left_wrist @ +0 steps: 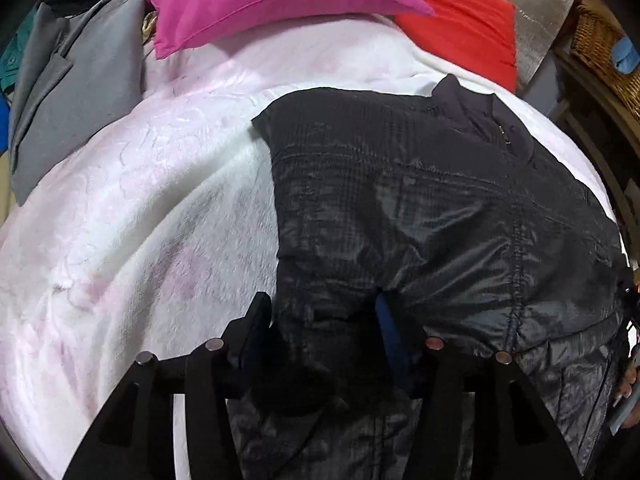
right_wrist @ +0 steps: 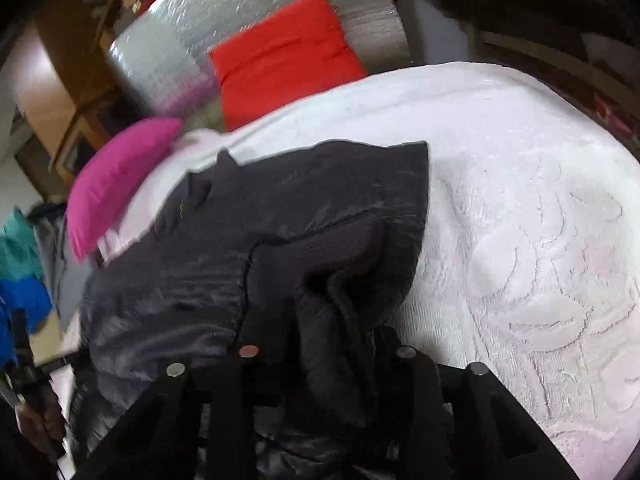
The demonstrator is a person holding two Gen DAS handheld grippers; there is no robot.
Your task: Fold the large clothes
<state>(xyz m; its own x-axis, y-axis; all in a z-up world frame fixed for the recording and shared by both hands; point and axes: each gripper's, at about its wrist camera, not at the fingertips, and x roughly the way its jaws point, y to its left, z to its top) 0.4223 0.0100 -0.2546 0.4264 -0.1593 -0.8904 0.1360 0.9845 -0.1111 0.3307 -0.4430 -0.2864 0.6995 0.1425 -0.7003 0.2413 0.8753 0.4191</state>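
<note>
Two hand-held grippers close on a black quilted jacket [left_wrist: 420, 200] spread on a white blanket [left_wrist: 140, 200] covering the bed. Left gripper [left_wrist: 324, 320]: jaws about half closed, a bunched fold of the jacket's near edge pinched between its fingers. Right gripper [right_wrist: 328, 332]: jaws narrower, clamping gathered ribbed fabric of the same jacket. The jacket lies toward the bed's near edge, collar pointing to the far end. A pink cushion [left_wrist: 256, 0] and a red cushion [left_wrist: 460, 28] rest at the far edge; grey clothing [left_wrist: 68, 112] lies along the bed's side.
</note>
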